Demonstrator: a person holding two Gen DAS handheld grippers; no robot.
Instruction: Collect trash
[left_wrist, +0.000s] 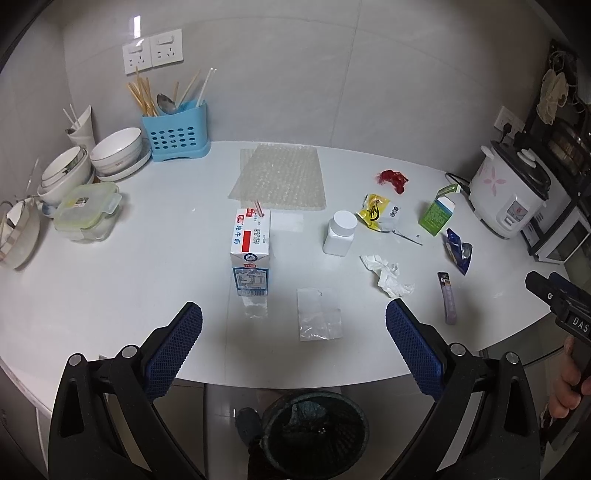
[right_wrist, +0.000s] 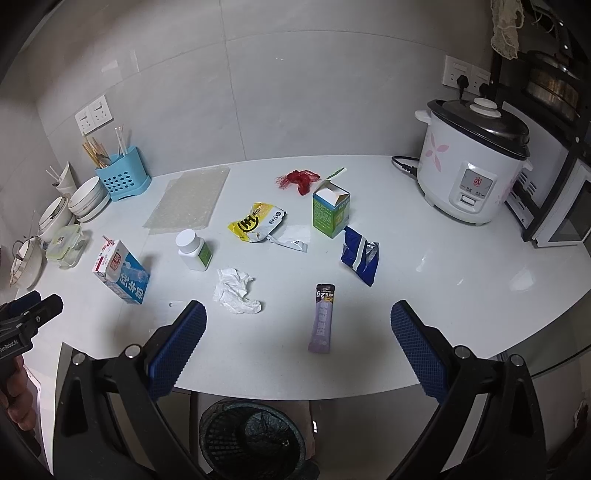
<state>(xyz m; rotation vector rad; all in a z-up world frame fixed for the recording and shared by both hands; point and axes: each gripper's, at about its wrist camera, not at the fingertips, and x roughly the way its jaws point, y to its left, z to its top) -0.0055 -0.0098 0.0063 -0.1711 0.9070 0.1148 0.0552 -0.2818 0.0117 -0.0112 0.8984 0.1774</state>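
Both grippers hover above the near edge of the white counter (right_wrist: 461, 280), each with its jaws spread wide and nothing between them. The left gripper (left_wrist: 293, 328) faces the milk carton (left_wrist: 250, 254); the right gripper (right_wrist: 297, 328) faces the purple sachet (right_wrist: 322, 318).

Trash lies scattered across the counter: the milk carton stands upright at the left, with a clear plastic wrapper (left_wrist: 318, 314) lying flat just beside it. A crumpled tissue (right_wrist: 236, 291), a white bottle (right_wrist: 192, 250), a yellow packet (right_wrist: 256, 222), a green box (right_wrist: 330, 209), a blue wrapper (right_wrist: 360, 256) and a red net (right_wrist: 299, 179) spread toward the middle and back. The bin (right_wrist: 253, 437) sits on the floor below the counter edge, between the two grippers.

The purple sachet is the item nearest the right gripper. It lies flat, directly ahead, within the span of the open jaws. Its long axis runs almost straight away from the gripper, tilted slightly. The jaws therefore close across its narrow width, which suits a grasp without rotation. The left gripper is well apart from it. The likely next move is a forward and downward reach by the right gripper. The sachet is thin and flat, so the fingertips may slide over it.
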